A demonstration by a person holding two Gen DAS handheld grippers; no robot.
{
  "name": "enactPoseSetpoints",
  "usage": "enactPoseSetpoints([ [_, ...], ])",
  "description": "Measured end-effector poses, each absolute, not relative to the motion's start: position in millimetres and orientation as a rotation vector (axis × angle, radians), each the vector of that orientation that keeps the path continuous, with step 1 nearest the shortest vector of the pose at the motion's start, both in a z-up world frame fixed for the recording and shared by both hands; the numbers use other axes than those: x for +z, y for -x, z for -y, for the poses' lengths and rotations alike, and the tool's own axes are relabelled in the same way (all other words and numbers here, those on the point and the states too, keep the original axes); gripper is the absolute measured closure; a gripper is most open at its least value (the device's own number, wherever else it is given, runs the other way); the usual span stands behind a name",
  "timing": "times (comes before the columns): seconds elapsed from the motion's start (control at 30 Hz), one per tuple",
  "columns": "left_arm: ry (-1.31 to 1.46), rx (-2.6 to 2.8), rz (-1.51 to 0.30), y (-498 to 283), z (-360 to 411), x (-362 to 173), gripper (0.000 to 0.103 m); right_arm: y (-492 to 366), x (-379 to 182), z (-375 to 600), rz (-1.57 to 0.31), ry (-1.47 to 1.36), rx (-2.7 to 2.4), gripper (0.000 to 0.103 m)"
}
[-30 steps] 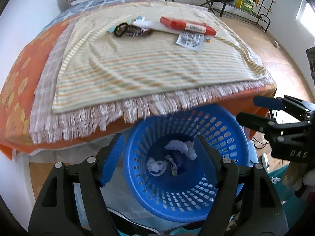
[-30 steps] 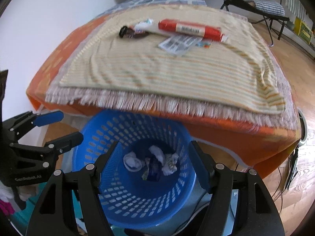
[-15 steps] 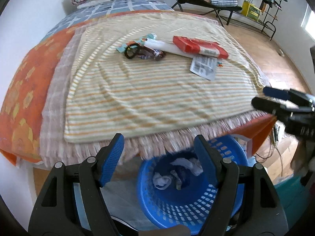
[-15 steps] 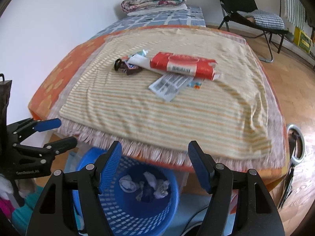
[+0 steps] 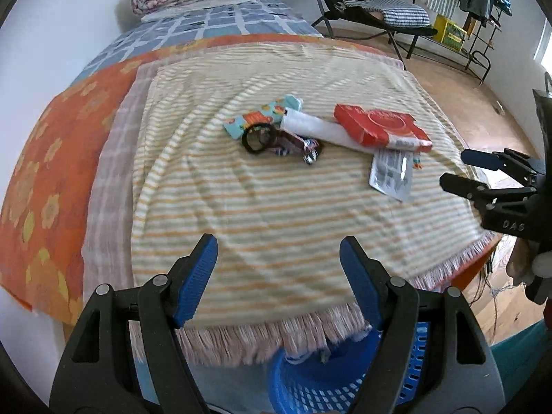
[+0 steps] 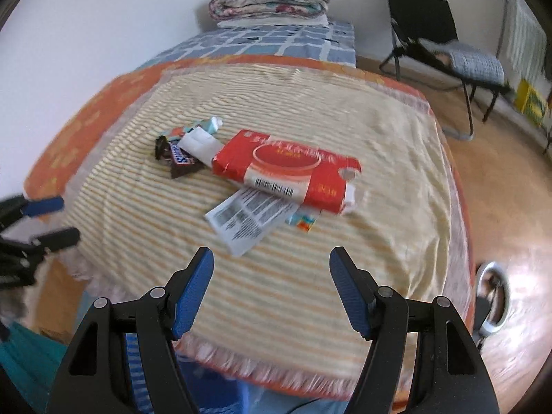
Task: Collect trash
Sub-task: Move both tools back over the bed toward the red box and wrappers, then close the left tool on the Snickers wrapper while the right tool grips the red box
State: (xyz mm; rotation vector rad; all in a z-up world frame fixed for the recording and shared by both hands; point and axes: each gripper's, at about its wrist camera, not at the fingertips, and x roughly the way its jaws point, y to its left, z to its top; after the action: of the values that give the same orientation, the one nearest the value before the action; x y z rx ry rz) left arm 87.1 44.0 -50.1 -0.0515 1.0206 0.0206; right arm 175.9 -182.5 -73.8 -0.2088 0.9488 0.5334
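Observation:
Trash lies on a striped blanket on the bed: a red carton, a white printed wrapper, a white tube, a teal patterned packet, a brown candy wrapper and a dark ring. A blue basket stands below the bed's near edge, mostly hidden. My left gripper is open and empty above the blanket's fringe. My right gripper is open and empty, short of the white wrapper; it also shows at the right of the left wrist view.
A folded quilt lies at the bed's far end. A black folding chair and a clothes rack stand on the wood floor at the right. A metal ring lies on the floor beside the bed.
Both grippers have risen from over the blue basket and moved forward over the bed. The basket has dropped to the bottom edge of both views. Both stay open.

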Motion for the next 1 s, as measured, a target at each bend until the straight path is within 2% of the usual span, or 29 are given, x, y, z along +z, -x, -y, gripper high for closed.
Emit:
enactPoseSetpoints([
  [0.33, 0.043, 0.017, -1.027, -127.3, -55.6, -61.2, 0.027, -214.2, -99.4, 142.0, -0.935, 0.358, 0.540, 0.034],
  [0.77, 0.204, 0.034, -1.044, -178.2, -83.5, -73.0, 0.027, -229.2, -118.2, 104.4, -0.853, 0.599, 0.514, 0.034],
  [0.93, 0.272, 0.022, -1.060, -198.1, -84.3, -76.0, 0.028, -233.8, -112.8, 99.6, -0.818, 0.609, 0.509, 0.034],
  [1.0, 0.296, 0.019, -1.068, -204.0, -84.9, -77.0, 0.035, -237.2, -109.4, 100.1, -0.818, 0.591, 0.519, 0.034],
])
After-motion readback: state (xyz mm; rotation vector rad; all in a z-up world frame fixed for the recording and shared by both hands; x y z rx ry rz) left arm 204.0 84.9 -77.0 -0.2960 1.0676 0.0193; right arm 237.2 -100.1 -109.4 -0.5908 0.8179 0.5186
